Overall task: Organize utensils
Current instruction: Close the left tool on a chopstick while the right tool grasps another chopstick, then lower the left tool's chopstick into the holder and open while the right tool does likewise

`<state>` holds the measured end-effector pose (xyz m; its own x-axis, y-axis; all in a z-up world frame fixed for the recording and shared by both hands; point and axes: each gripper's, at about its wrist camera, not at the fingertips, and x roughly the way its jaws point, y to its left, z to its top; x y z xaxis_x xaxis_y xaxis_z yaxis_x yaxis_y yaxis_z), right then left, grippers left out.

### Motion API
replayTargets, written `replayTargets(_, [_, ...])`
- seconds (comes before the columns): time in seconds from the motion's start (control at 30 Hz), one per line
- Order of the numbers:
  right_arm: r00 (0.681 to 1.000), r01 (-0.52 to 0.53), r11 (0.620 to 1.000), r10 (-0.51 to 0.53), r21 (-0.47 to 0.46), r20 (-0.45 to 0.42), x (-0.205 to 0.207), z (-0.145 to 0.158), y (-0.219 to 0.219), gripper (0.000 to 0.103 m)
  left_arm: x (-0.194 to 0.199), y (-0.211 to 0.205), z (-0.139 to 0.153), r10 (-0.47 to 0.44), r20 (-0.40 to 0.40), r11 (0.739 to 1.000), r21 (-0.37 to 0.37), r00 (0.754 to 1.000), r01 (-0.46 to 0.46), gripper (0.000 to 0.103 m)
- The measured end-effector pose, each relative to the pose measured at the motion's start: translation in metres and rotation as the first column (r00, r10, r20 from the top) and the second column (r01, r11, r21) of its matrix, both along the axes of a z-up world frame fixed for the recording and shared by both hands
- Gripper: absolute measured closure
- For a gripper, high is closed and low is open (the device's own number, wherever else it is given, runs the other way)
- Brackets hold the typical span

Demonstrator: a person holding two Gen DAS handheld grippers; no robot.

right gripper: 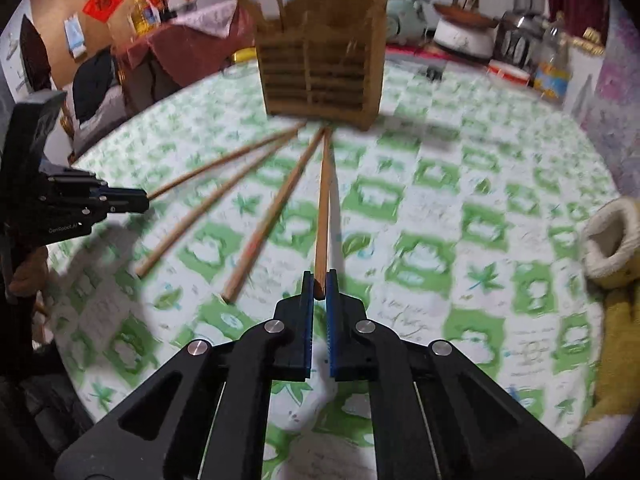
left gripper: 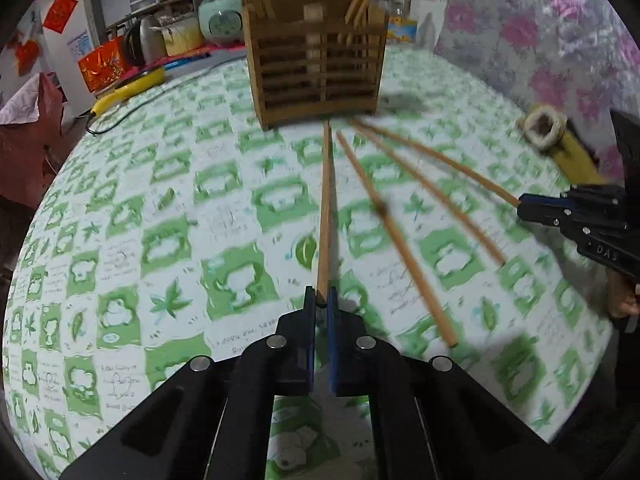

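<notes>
The counter (left gripper: pixel 120 240), covered in a green-and-white patterned cloth, carries a slatted wooden holder (left gripper: pixel 316 68) standing upright at its far side, with several chopsticks poking up out of its compartments. All else is placed from this holder. Four chopsticks fan out toward the cameras from points just in front of its base.

The left hand-held gripper (left gripper: pixel 321 300) has its two fingers pressed together on the near end of one chopstick (left gripper: pixel 325 208), which runs straight toward the middle of the holder's front. The right hand-held gripper (right gripper: pixel 319 284) is likewise clamped on the near end of another chopstick (right gripper: pixel 323 208), whose far tip ends just short of the holder's front. In the left wrist view this right hand-held gripper (left gripper: pixel 524 210) shows at the right edge, on the outermost stick of the fan.

Between the two gripped sticks lie two loose chopsticks (left gripper: pixel 394 232) (left gripper: pixel 432 192) on the cloth, their far tips near the holder's base and their near ends spread well apart.

A cream-and-yellow slipper (right gripper: pixel 608 240) lies well to the right of the holder, at the counter's edge.
</notes>
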<state>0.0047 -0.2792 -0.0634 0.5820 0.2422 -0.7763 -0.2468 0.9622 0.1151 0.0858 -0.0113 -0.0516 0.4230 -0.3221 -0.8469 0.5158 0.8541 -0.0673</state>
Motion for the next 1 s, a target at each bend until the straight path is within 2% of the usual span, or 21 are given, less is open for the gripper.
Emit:
replayTargets(0.13, [0.989,0.021,1.000,-0.021,0.003,0.146,-0.005,0.053,-0.004,0.097,0.002,0.004,0.057,0.039,0.122,0.999,-0.042,0.992,-0.034,0.097])
replayTargets(0.27, [0.958,0.039,0.999,-0.044,0.023,0.284,0.003,0.106,-0.003,0.097,0.011,0.002,0.109,0.058,0.219,0.994,-0.105,0.974,-0.036,0.097])
replayTargets(0.33, [0.945,0.048,0.998,-0.059,0.041,0.321,0.011,0.124,-0.003,0.097,0.017,-0.003,0.133,0.070,0.262,0.991,-0.129,0.962,-0.038,0.097])
replayTargets(0.57, [0.903,0.044,0.991,-0.093,0.124,0.419,0.039,0.182,-0.005,0.097,0.039,-0.017,0.191,0.103,0.325,0.977,-0.210,0.940,-0.035,0.097])
replayTargets(0.7, [0.863,0.041,0.981,-0.129,0.187,0.488,0.050,0.218,-0.008,0.097,0.049,-0.018,0.228,0.144,0.376,0.960,-0.278,0.915,-0.036,0.097])
replayTargets(0.77, [0.820,0.081,0.974,-0.185,0.210,0.541,0.058,0.235,-0.009,0.097,0.053,-0.016,0.245,0.187,0.412,0.949,-0.309,0.892,-0.056,0.097])
replayTargets(0.87, [0.779,0.130,0.963,-0.246,0.236,0.576,0.072,0.243,-0.009,0.097,0.060,-0.018,0.263,0.263,0.468,0.930,-0.355,0.843,-0.093,0.097])
replayTargets(0.93, [0.766,0.152,0.957,-0.272,0.247,0.583,0.084,0.238,-0.007,0.097,0.068,-0.023,0.264,0.283,0.466,0.920,-0.380,0.839,-0.099,0.097])
replayTargets(1.0, [0.780,0.155,0.961,-0.262,0.230,0.568,0.099,0.230,-0.002,0.097,0.084,-0.032,0.258,0.288,0.455,0.916,-0.387,0.843,-0.104,0.097])
